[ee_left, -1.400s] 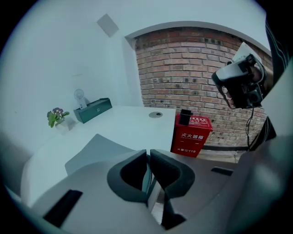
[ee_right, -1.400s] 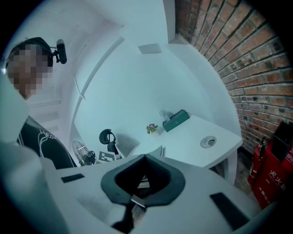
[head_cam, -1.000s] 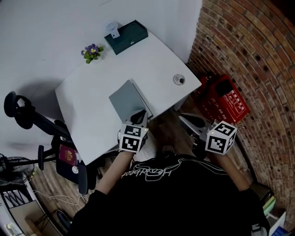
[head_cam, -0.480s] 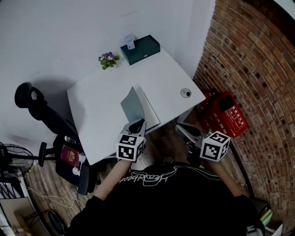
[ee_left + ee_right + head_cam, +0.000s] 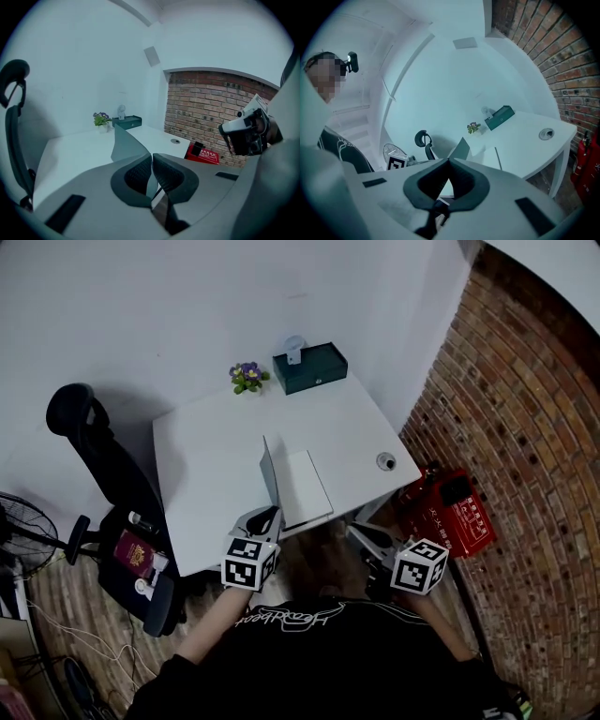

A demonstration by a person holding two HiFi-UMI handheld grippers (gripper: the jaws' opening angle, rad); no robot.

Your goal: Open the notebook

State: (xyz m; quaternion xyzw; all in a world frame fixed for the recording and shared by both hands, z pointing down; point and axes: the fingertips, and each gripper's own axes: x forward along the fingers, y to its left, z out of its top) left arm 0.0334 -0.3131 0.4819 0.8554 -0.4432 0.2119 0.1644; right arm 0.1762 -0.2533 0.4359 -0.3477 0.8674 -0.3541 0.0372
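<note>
So the left tongs (image 5: 151, 158) are pinching the notebook (image 5: 302, 486) cover, which stands upright right ahead of them on the white surface (image 5: 202, 460). Right tongs (image 5: 449, 162) are pressed together, empty, notebook off to their left.

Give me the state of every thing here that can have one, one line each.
notebook: half open, grey cover standing about upright, white page flat on the table.
left gripper: fingers shut on the notebook's cover.
right gripper: fingers together, nothing between them, held off the table's near edge.
green box: lid closed.
</note>
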